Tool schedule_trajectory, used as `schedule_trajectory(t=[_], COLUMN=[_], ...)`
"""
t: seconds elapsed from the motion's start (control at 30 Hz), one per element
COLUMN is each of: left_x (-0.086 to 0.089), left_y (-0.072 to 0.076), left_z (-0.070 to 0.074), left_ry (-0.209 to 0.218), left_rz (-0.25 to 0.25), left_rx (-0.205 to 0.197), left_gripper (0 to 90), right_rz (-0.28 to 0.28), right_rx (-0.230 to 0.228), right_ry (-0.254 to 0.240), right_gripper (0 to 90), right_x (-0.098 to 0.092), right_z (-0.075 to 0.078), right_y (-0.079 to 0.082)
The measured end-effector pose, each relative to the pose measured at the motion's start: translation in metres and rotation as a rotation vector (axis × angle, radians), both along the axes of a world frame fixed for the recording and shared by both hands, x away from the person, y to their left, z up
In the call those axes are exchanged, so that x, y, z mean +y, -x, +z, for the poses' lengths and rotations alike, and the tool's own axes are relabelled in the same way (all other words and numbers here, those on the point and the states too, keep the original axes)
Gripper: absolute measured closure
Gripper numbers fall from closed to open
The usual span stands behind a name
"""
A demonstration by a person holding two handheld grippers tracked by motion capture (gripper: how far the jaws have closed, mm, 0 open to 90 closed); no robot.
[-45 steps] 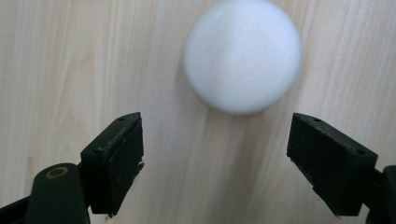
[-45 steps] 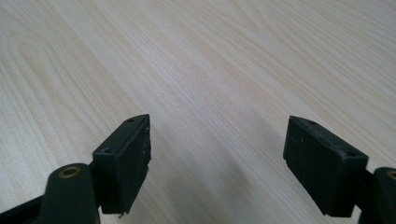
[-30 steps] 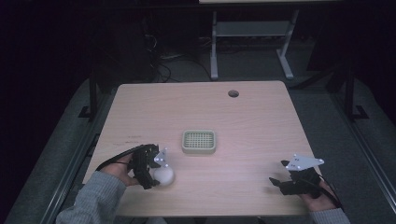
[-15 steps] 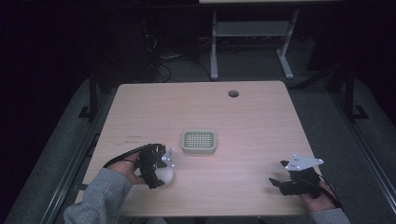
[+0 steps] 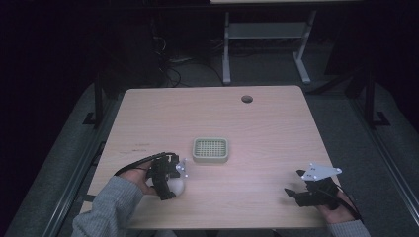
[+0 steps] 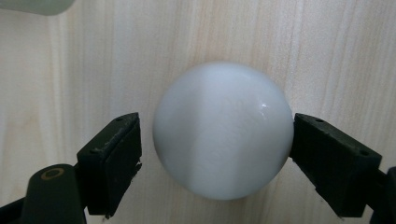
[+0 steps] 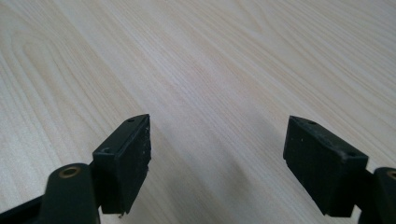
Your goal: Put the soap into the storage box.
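Left gripper (image 6: 217, 144): jaws spread around white ball (image 6: 223, 130), one touching, other just clear, sitting lower than before
Ball: resting near desk (image 5: 257, 128) front-left corner
Right gripper (image 7: 217, 154): gaping, staying put
Basket (image 5: 210, 150): corner cut off

High view overhead; claw views close, tabletop (image 5: 276, 128) shared.
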State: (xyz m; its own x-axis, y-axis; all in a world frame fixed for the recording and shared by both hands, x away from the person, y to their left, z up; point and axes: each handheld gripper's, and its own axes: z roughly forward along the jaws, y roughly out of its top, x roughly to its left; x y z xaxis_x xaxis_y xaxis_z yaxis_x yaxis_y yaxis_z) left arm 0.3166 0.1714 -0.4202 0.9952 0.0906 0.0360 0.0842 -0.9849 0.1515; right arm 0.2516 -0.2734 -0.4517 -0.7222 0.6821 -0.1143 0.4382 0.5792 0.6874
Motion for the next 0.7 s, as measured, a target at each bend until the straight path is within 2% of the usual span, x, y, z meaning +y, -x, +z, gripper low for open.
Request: schedule_trajectory(t=[0.37,0.7], left_x=[-0.006,-0.006], left_y=[-0.003,-0.005], left_z=[-0.009,-0.016], left_ry=[-0.025,-0.044], left_rz=[-0.021,-0.019], left_rx=[0.028,0.049], left_gripper=[18.0,19.9], right_rz=[-0.001,0.001], right_rx=[0.004,0.001], right_ry=[-0.004,-0.006], right_gripper=[22.7,22.7], right_x=[0.000,0.001], right_z=[0.000,0.000], right_y=[0.000,0.001])
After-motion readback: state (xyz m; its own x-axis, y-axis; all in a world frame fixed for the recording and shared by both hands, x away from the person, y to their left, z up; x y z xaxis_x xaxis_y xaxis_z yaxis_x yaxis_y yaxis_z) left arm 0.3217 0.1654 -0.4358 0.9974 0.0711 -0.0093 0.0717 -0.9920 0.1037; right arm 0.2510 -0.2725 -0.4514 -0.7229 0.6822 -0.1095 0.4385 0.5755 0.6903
